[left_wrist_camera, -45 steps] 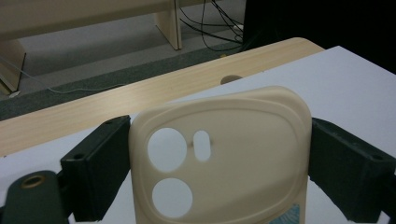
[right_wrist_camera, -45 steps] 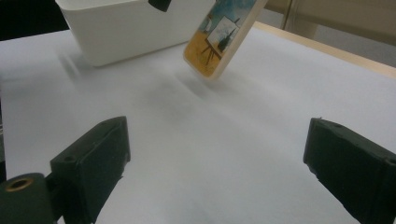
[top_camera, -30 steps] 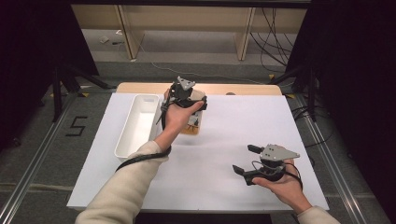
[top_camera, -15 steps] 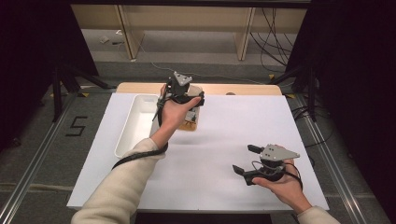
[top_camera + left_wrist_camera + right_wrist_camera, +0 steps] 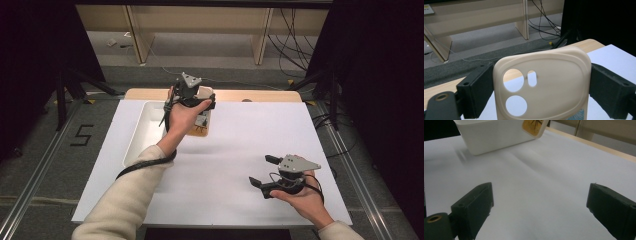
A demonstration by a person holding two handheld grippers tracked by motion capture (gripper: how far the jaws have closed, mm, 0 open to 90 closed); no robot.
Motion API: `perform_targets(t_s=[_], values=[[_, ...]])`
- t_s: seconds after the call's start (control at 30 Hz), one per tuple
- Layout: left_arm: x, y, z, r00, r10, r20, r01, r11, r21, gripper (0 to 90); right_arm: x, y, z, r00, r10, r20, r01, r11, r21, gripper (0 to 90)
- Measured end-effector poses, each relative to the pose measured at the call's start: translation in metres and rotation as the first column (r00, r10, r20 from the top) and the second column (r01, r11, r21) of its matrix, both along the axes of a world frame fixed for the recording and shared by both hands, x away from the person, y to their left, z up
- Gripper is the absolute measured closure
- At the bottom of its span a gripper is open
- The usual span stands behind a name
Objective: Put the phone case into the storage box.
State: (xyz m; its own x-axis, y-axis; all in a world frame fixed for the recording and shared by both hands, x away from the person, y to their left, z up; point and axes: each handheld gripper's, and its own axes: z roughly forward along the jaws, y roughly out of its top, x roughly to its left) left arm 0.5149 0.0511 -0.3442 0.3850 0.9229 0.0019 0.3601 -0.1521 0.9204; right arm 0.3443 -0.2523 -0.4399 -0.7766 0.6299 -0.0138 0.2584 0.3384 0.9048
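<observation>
The left gripper [image 5: 192, 102] is clamped on a cream phone case [image 5: 544, 85]; in the left gripper view the two black jaws press on its two long edges, and the camera cut-outs of the case are turned to the lens. In the high view the case [image 5: 204, 120] hangs in the upper middle of the frame, just beside the right wall of the white tray [image 5: 137, 137] and above the white table cover [image 5: 250, 145]. Compared with one second ago, the hand has moved a little up and to the left in the frame — closer to the tray — and the gripper is now tilted more upright. I judge from this that the case is being carried toward the tray, and that the drop into it is not yet done.

The right gripper [image 5: 265, 172] lies in the lower right of the frame, low over the table cover, with its jaws wide apart and nothing between them — it has not moved. In the right gripper view the tray [image 5: 499, 135] is at the upper left, and a corner of the case [image 5: 534, 127] is just beside it.
</observation>
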Motion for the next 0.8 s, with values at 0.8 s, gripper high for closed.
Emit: perform_targets(t_s=[0.8], values=[[0.004,0.018,0.016,0.9994,0.023,0.024,-0.023,0.9997,0.003,11.2,0.000,0.000,0.000,1.0000,0.001,-0.001,-0.001,1.0000,0.001,8.0]])
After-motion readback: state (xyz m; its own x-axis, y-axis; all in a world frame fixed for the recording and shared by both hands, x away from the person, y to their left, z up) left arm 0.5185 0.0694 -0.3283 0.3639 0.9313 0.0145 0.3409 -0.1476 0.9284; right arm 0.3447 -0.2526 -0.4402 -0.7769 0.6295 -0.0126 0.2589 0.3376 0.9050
